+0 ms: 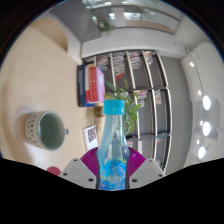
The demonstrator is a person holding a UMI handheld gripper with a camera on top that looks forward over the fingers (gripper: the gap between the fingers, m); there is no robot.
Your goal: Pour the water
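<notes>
A clear blue-tinted plastic water bottle with a light blue cap stands upright between my fingers. My gripper is shut on the bottle's lower body, with the magenta pads pressing on both sides. A white mug with a green pattern sits on the light table to the left of the bottle, its opening turned toward me.
Beyond the bottle a wire rack holds books or boxes. A small green plant shows behind the bottle's cap. A printed card stands on the table just left of the bottle.
</notes>
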